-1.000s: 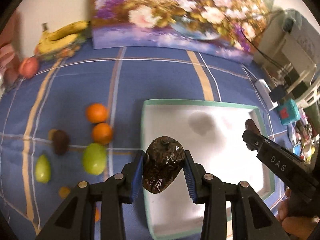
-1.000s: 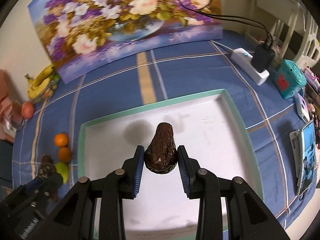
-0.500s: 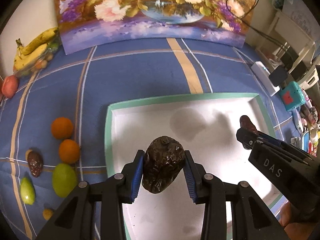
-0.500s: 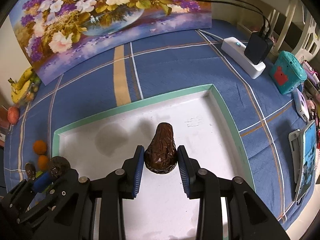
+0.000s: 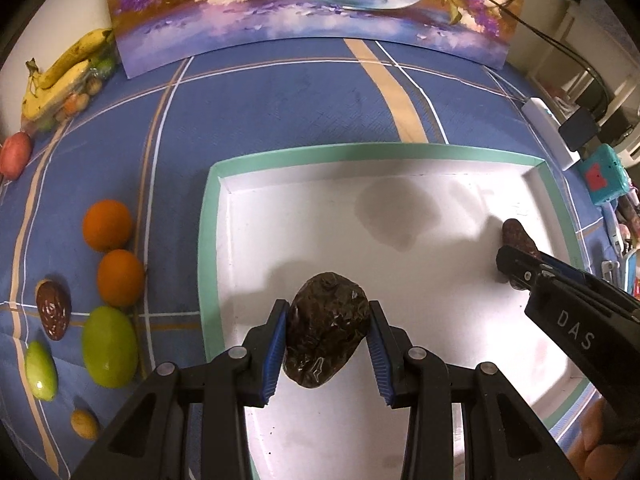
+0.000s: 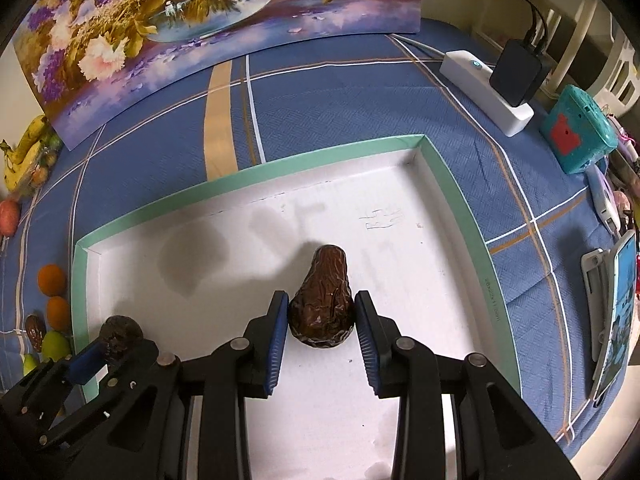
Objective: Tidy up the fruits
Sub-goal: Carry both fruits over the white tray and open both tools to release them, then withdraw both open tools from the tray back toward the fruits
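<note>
A white tray with a green rim (image 5: 208, 248) (image 6: 460, 200) lies on the blue checked tablecloth. My left gripper (image 5: 326, 344) is shut on a round wrinkled dark brown fruit (image 5: 325, 334) held low over the tray's left half. My right gripper (image 6: 321, 322) is shut on a pear-shaped dark brown fruit (image 6: 323, 304) low over the tray's middle. Each view shows the other gripper too: the right gripper (image 5: 516, 268) with its fruit (image 5: 516, 236), and the left gripper (image 6: 100, 354) with its fruit (image 6: 120, 332).
Left of the tray lie two oranges (image 5: 107, 225) (image 5: 120, 278), two green fruits (image 5: 109, 346) (image 5: 40, 376), a brown fruit (image 5: 53, 315) and a small yellow one (image 5: 84, 423). Bananas (image 5: 60, 76) and a red fruit (image 5: 15, 155) sit far left. A flower painting (image 6: 200, 28), power strip (image 6: 486, 92), teal box (image 6: 578, 128) and phone (image 6: 616, 320) border the cloth.
Both grippers have sunk toward the tray with their fruits still held. The left gripper has come from the tray's left edge to over its white floor.
</note>
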Demonstrator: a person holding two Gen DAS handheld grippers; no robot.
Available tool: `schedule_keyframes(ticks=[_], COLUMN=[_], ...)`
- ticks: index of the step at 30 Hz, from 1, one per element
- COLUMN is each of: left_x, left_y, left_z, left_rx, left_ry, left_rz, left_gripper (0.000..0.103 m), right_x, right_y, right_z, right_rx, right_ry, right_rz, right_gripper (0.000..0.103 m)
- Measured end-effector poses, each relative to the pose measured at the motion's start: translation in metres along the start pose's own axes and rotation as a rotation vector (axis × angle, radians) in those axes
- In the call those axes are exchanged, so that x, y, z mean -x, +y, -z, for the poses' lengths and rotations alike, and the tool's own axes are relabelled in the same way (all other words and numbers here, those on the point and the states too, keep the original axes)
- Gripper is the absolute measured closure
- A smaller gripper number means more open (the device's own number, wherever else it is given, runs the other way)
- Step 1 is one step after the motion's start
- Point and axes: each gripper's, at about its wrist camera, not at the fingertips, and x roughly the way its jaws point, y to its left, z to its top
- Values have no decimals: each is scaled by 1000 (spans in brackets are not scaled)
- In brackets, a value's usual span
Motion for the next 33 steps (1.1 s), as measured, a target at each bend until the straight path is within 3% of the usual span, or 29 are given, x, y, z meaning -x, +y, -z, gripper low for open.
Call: schedule_keyframes(ticks=[14,27,33], left_x=[-2,8,18], left_y=[1,4,6], left_z=[0,-4,-5], left_rx=[5,0,-1], left_ry=[7,-23,-43], left_rz=[14,11,-28], left_gripper=[61,40,35], right_x=[-5,-6,-4], right_y=[-1,-4,-5], right_z=[4,3,3], right_rx=[11,17,19], right_ry=[9,1,-7], right_rz=[22,40,42], right_gripper=[66,41,37])
